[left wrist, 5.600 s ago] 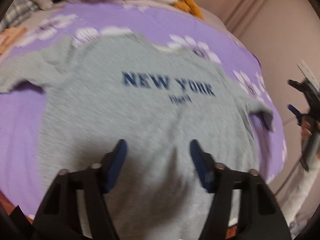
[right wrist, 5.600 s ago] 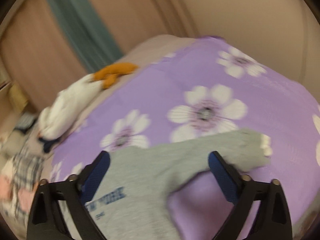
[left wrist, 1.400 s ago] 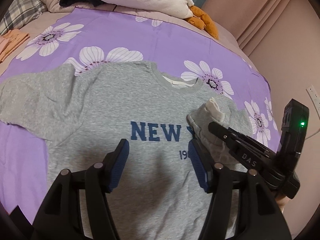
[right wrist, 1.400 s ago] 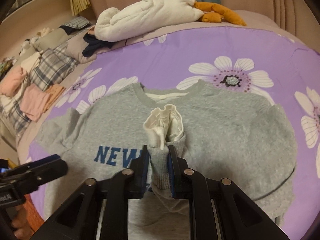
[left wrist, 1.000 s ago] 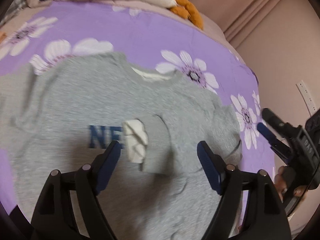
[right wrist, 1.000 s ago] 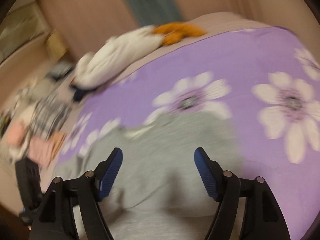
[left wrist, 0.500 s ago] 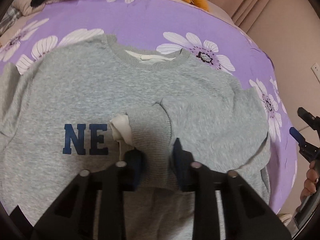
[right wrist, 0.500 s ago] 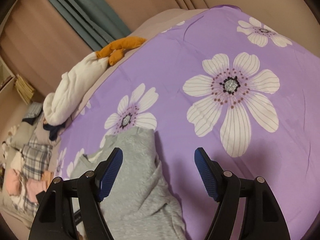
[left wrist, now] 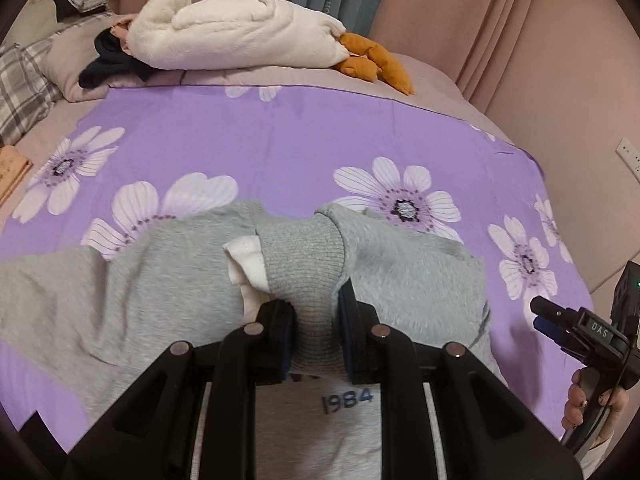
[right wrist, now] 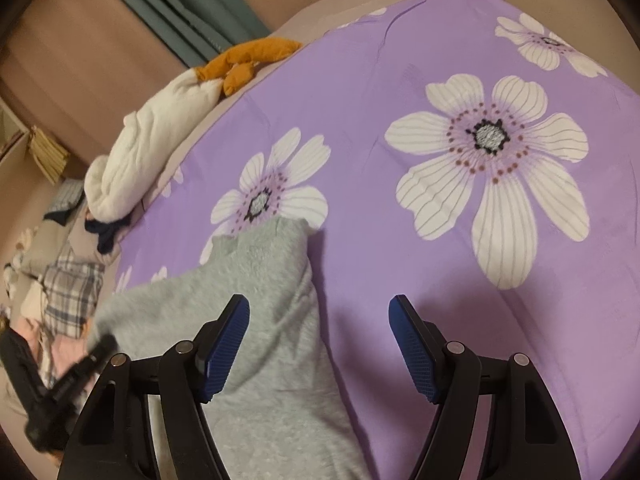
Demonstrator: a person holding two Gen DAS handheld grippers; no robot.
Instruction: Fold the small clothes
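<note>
A small grey sweatshirt point(left wrist: 408, 268) with dark blue print "1984" lies on the purple flowered bedspread point(left wrist: 304, 132). My left gripper point(left wrist: 314, 312) is shut on the ribbed grey sleeve cuff point(left wrist: 304, 256), which has a white lining point(left wrist: 244, 268), and holds it over the sweatshirt's chest. My right gripper point(right wrist: 318, 336) is open and empty, above the sweatshirt's right edge point(right wrist: 276, 280) and the bedspread point(right wrist: 440, 240). It also shows at the right of the left wrist view point(left wrist: 560, 320).
A white plush toy with orange feet point(left wrist: 240, 36) lies at the head of the bed, also in the right wrist view point(right wrist: 160, 132). Plaid and pink folded clothes point(right wrist: 68, 296) sit at the left. A pink wall point(left wrist: 560, 60) bounds the bed's right side.
My right gripper let go of the folded sleeve and drew back to the right, open. My left gripper closed on the sleeve cuff and has carried it up toward the collar.
</note>
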